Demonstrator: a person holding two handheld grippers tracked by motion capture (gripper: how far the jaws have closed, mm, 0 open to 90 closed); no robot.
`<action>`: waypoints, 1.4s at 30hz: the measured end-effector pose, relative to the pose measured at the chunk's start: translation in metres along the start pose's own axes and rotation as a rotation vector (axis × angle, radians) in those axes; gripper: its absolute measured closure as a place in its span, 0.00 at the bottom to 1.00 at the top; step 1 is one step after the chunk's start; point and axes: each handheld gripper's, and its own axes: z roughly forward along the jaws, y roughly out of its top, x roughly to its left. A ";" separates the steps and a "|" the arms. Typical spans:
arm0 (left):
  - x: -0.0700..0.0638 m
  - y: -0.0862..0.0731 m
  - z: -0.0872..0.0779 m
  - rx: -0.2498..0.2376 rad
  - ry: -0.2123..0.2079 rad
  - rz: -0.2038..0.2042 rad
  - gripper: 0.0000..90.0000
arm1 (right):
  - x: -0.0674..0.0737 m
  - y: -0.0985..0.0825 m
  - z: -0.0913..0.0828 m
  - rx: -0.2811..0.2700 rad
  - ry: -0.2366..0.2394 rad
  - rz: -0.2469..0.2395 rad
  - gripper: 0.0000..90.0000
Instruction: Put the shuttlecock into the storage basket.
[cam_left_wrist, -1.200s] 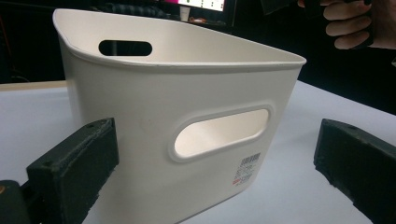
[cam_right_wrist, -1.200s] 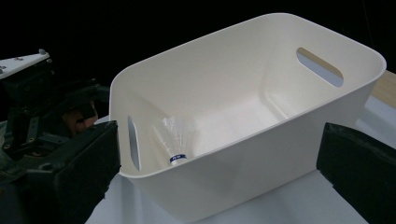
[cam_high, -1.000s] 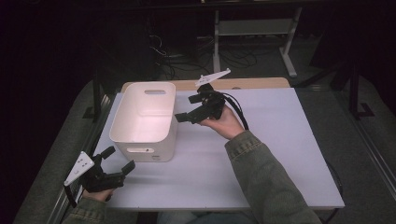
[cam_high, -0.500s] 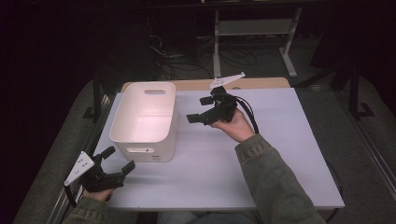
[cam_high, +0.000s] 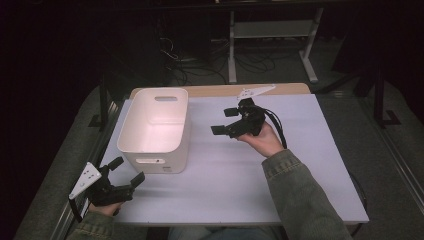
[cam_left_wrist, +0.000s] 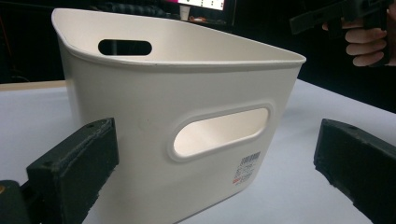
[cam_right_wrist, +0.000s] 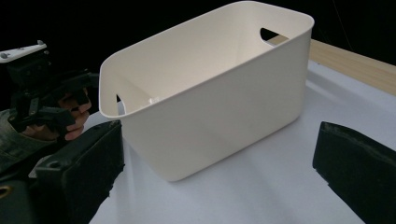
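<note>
A white plastic bin (cam_high: 156, 129) with cut-out handles stands on the left half of the white table top (cam_high: 260, 170); its inside looks empty. My left gripper (cam_high: 125, 171) rests at the table's near left corner, open, pointing at the bin's near end (cam_left_wrist: 187, 135) with nothing between its jaws. My right gripper (cam_high: 224, 121) is held above the table to the right of the bin, open and empty, aimed at the bin's long side (cam_right_wrist: 219, 107). In the right gripper view the other hand and its gripper (cam_right_wrist: 56, 100) show at far left.
A wooden strip (cam_high: 220, 90) runs along the table's far edge. Beyond it are a white stand (cam_high: 272, 35) and cables on a dark floor. A dark metal frame (cam_high: 102, 107) stands left of the table.
My right gripper has drawn back from the bin, moving right and slightly nearer. The left gripper and the bin have stayed put.
</note>
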 end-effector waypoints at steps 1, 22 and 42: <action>0.000 0.000 0.000 -0.001 0.000 -0.003 0.00 | -0.001 -0.002 -0.001 0.003 -0.002 0.004 0.01; -0.001 0.000 0.000 -0.002 0.001 -0.002 0.00 | -0.008 -0.030 -0.025 -0.024 -0.033 0.026 0.01; -0.001 0.000 0.000 -0.003 0.000 -0.002 0.00 | -0.009 -0.066 -0.045 -0.044 -0.072 0.045 0.01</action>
